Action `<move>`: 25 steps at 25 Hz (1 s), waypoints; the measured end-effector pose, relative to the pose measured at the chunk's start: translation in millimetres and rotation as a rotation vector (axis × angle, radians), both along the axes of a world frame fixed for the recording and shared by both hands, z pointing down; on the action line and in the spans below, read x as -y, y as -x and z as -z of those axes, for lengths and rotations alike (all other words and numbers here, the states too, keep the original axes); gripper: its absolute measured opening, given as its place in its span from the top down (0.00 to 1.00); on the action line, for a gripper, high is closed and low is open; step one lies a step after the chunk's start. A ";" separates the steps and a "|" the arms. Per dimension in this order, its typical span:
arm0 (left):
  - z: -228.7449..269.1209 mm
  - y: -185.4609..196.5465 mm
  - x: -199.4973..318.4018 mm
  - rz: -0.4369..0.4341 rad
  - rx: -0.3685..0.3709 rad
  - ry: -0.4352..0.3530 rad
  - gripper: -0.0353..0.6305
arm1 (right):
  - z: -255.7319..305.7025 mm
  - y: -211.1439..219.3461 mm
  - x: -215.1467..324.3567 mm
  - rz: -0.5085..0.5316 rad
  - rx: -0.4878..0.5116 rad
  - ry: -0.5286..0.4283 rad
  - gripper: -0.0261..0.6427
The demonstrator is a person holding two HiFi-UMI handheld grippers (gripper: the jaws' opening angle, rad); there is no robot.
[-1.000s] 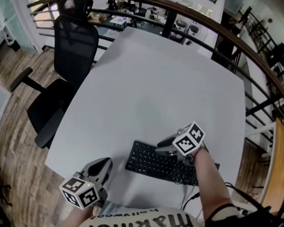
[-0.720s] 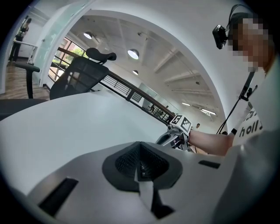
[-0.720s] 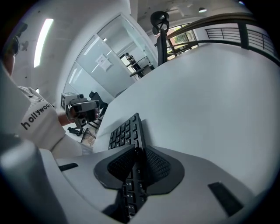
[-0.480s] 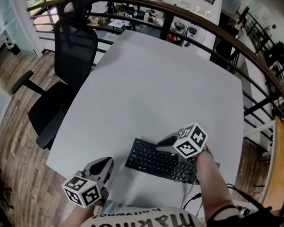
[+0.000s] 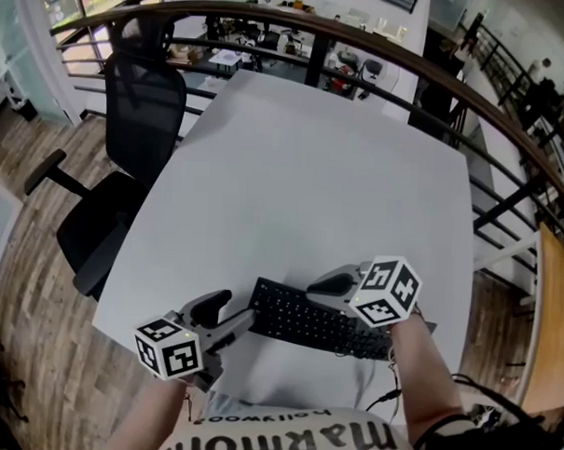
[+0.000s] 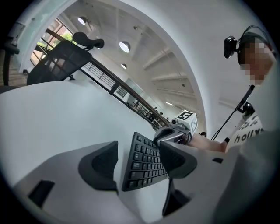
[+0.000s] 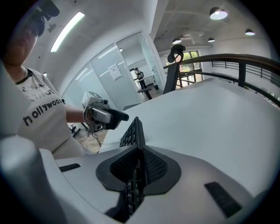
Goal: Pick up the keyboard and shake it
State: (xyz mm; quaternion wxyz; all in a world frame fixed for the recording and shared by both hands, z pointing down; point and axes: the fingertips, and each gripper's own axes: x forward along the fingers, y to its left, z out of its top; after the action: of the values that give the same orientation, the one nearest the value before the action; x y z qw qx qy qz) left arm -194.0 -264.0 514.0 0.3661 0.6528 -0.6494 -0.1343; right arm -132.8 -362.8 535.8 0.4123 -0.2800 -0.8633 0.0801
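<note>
- Gripping the keyboard by its right end, the right gripper has its jaws clenched on the thin black body. They have just been closing onto it.
- In the right gripper view both ribbed pads press flat on the keyboard's two faces. It runs edge-on out of the jaws towards the person's other hand.
- The left gripper sits at the keyboard's left end with its jaws released and wide apart. They have just been opening.
- In the left gripper view the keyboard's left end stands in the gap between those jaws, keys showing. It lies nearer the right jaw, and neither pad visibly presses on it.
- The keyboard lies over the near edge of the white worktop, just in front of the person's shirt.
- Whether its left end touches the worktop cannot be told.
- A black office chair stands at the worktop's far left side, well apart from the keyboard.
</note>
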 end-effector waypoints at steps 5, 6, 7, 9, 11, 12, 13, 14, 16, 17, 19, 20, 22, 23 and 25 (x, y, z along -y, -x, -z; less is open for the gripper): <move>-13.7 -19.2 30.3 -0.153 0.045 -0.012 0.49 | 3.7 -8.1 -6.1 0.008 0.020 -0.054 0.89; -17.3 -19.6 34.2 -0.168 0.063 -0.004 0.48 | 5.7 -8.7 -6.9 0.004 0.028 -0.062 0.89; -20.3 -19.5 36.9 -0.179 0.070 0.005 0.48 | 7.8 -9.3 -7.3 0.001 0.034 -0.070 0.89; -24.7 -19.8 40.2 -0.202 0.070 0.018 0.48 | 11.1 -10.7 -8.5 -0.001 0.043 -0.084 0.89; -28.4 -23.3 42.0 -0.251 0.081 0.025 0.48 | 13.5 -12.8 -11.5 0.006 0.047 -0.098 0.89; -29.4 -26.7 42.7 -0.284 0.086 0.024 0.48 | 15.2 -13.7 -13.2 0.009 0.051 -0.103 0.89; -29.4 -30.4 43.4 -0.317 0.091 0.019 0.48 | 17.3 -14.5 -15.0 0.013 0.056 -0.107 0.89; -28.8 -34.1 44.2 -0.346 0.098 0.013 0.48 | 19.5 -15.4 -17.0 0.017 0.061 -0.110 0.89; -27.9 -40.2 46.3 -0.387 0.119 0.006 0.48 | 24.2 -18.0 -21.4 0.026 0.073 -0.112 0.89; -28.1 -42.4 47.4 -0.399 0.135 0.008 0.48 | 26.5 -19.8 -23.8 0.031 0.079 -0.112 0.90; -28.8 -45.8 48.6 -0.414 0.169 0.013 0.48 | 30.4 -23.6 -28.4 0.037 0.088 -0.116 0.90; -29.0 -47.7 48.8 -0.421 0.186 0.016 0.48 | 32.3 -25.5 -30.5 0.037 0.094 -0.117 0.90; -30.8 -51.5 48.5 -0.438 0.232 0.029 0.48 | 42.4 -27.4 -35.2 0.027 0.127 -0.082 0.90; -33.1 -52.7 48.1 -0.444 0.269 0.044 0.48 | 52.8 -26.8 -37.8 0.016 0.159 -0.041 0.91; -39.1 -52.1 47.5 -0.445 0.353 0.073 0.54 | 71.4 -23.9 -37.8 -0.001 0.214 -0.016 0.91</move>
State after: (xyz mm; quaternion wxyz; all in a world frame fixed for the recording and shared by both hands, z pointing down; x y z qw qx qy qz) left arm -141.9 -311.5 553.1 0.2910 0.7789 -0.5484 0.0886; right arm -108.9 -325.0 464.3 0.3201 -0.2833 -0.9030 0.0431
